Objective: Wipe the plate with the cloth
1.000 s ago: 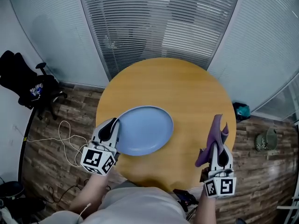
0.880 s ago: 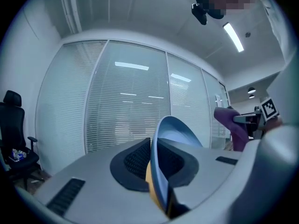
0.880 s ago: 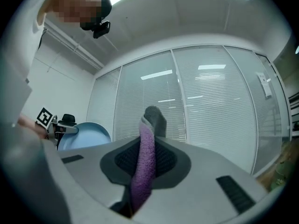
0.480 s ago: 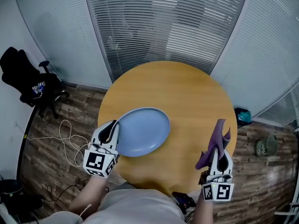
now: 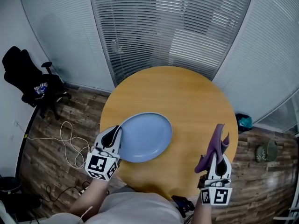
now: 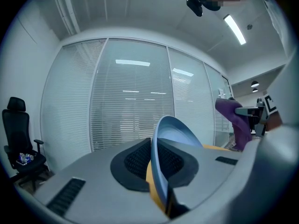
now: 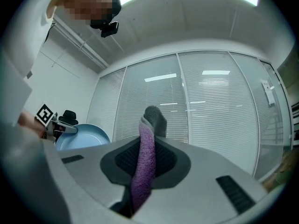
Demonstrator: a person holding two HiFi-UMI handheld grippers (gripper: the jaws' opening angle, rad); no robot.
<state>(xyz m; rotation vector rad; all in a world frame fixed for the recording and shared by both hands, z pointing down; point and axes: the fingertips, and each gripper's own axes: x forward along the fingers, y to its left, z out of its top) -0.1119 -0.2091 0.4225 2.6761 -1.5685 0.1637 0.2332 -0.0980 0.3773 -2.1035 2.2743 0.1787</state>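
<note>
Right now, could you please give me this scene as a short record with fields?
Table: round wooden table
Plate: blue plate, over the table's near left part
Left gripper: left gripper shut on the plate's near left rim; its jaws have just been closing on it
Right gripper: right gripper shut on the purple cloth, which sticks out beyond the jaws
Cloth and plate: apart, not touching
Wiping: not yet begun
Surroundings: black chair and white cable on the floor at left

Blue plate (image 5: pixel 145 136) tilted above table; purple cloth (image 5: pixel 215 146) upright
</note>
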